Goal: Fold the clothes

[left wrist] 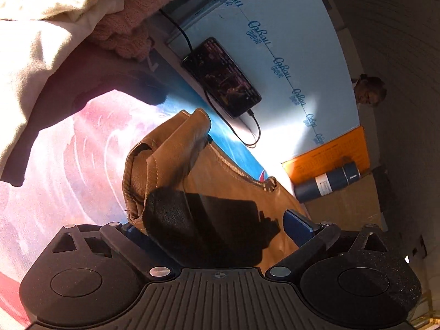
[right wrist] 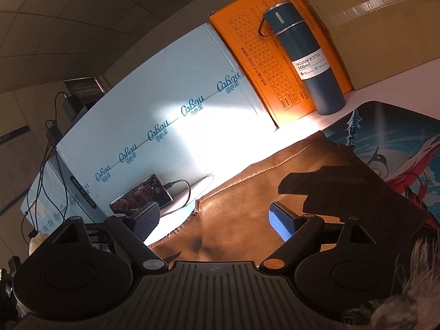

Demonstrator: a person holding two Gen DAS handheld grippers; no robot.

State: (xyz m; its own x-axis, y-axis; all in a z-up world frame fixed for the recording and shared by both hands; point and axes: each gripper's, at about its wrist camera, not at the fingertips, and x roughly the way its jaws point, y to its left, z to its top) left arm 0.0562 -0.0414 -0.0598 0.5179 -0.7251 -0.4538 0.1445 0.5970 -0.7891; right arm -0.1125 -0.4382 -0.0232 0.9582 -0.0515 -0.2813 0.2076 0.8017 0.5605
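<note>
So the brown leather garment [right wrist: 247, 192] is spread on the printed desk mat [right wrist: 398, 137], and in my left view one end of it [left wrist: 165, 159] is bunched up and folded over itself, standing up off the mat right in front of my left claw [left wrist: 217, 225]. That claw's fingers are spread wide; the left blue pad is mostly hidden behind the leather fold, the right pad [left wrist: 298, 224] is out in the open, so it's released, not pinching anything as far as I can see. My right claw [right wrist: 214, 220] is also spread apart, hovering over the flat part of the leather with one pad [right wrist: 280, 222] above the garment and the other [right wrist: 145, 220] out past its stitched edge.

Further out: a pile of cream and pink clothes [left wrist: 82, 13] at the upper left of the left view. A phone [right wrist: 141, 196] on a charging cable lies against the pale blue box [right wrist: 165, 110]. Beside that, an orange box [right wrist: 247, 55] with a dark blue vacuum bottle [right wrist: 305, 60] standing in front of it.
</note>
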